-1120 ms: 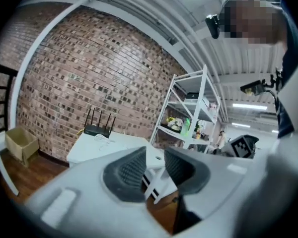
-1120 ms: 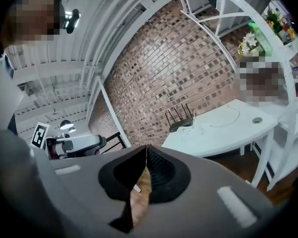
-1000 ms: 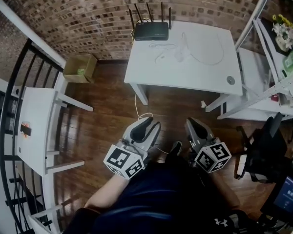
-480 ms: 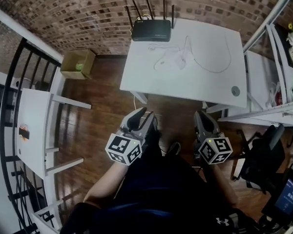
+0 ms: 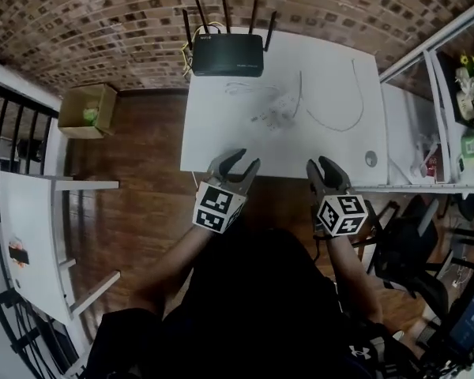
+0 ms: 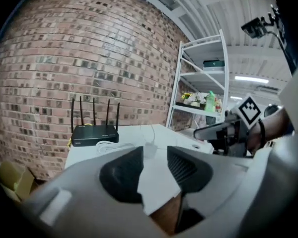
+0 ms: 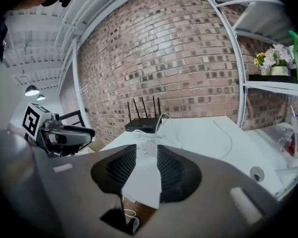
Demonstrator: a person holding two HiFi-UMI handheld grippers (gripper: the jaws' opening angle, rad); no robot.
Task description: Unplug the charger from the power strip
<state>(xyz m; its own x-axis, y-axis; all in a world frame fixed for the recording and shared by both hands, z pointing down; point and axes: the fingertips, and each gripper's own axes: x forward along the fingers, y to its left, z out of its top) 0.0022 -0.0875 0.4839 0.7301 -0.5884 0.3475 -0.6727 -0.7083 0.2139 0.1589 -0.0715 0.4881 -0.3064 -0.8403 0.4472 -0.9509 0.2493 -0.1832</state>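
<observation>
white power strip w/ charger (image 5: 278,114) lies mid white table (image 5: 213,136), well apart from both grippers at its front edge. left gripper (image 5: 238,161) jaws apart, empty; right gripper (image 5: 319,166) jaws just been opening, nothing btwn.

The head view looks steeply down from above the white table (image 5: 221,136). Each gripper view sits low at the table's near edge and faces along its own jaws toward the brick wall (image 6: 89,58). All three views share the router (image 5: 227,54) and the table's top
</observation>
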